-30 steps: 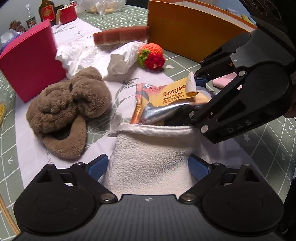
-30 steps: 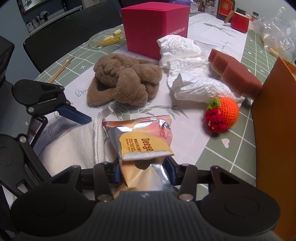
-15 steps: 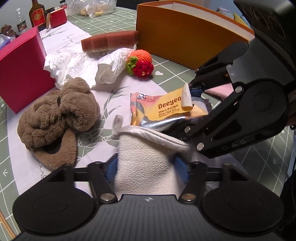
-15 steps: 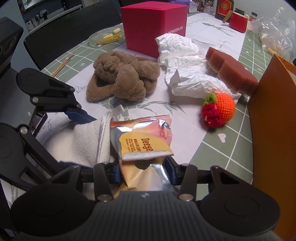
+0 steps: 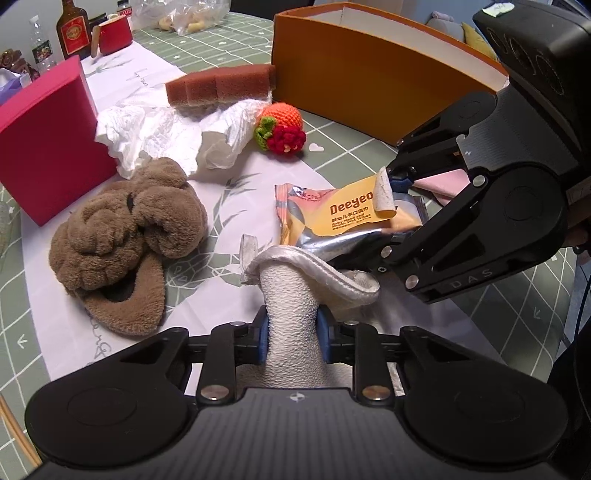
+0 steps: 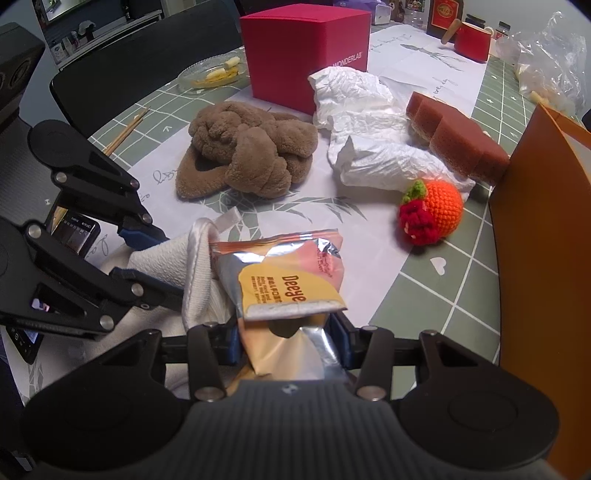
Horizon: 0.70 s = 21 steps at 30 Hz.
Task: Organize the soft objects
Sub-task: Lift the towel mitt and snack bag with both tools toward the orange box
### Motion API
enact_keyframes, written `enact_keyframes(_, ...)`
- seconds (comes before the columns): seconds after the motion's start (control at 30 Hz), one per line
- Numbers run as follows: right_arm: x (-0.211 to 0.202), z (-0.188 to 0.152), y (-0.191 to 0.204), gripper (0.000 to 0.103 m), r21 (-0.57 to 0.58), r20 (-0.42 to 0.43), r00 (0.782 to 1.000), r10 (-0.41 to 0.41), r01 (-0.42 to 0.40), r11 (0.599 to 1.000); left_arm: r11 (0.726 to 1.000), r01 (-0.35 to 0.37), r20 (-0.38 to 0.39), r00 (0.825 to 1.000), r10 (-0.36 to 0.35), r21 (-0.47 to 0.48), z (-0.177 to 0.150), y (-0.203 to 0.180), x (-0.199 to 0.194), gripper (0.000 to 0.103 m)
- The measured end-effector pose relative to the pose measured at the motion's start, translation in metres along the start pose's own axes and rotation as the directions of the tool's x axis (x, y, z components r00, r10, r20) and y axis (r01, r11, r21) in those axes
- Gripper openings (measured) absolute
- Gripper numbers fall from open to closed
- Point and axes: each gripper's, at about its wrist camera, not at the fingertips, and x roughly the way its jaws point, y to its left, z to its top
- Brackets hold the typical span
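My left gripper is shut on a white towel, pinched into a narrow column and lifted; it also shows in the right wrist view. My right gripper is shut on a Deeyeo wet wipes pack, held just right of the towel; the pack also shows in the left wrist view. A brown plush slipper, crumpled white tissue, a brown sponge and an orange crocheted fruit lie on the table.
An orange box stands at the back right, open on top. A red box stands at the left. A pink cloth lies behind the right gripper. A bottle, a red cup and a plastic bag stand far back.
My left gripper has closed from wide open onto the white towel and lifted it, bunching it narrow. My right gripper keeps its hold on the wipes pack.
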Motion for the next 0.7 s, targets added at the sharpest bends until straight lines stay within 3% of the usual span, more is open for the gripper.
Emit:
enact_keyframes(0.3,-0.015,-0.001,-0.006,0.046,0.032,0.021,1.000,-0.013,0.012,0.999,0.999,-0.025,0.044,0.999,0.026,-0.022,0.004,-0.002,-0.023,0.026)
enact_keyframes(0.7,-0.047,-0.007,-0.015,0.046,0.057,0.081,0.996,-0.039,0.035,0.998,0.996,0.016,0.163,0.987,-0.001,-0.091,0.022,0.003,-0.062,0.023)
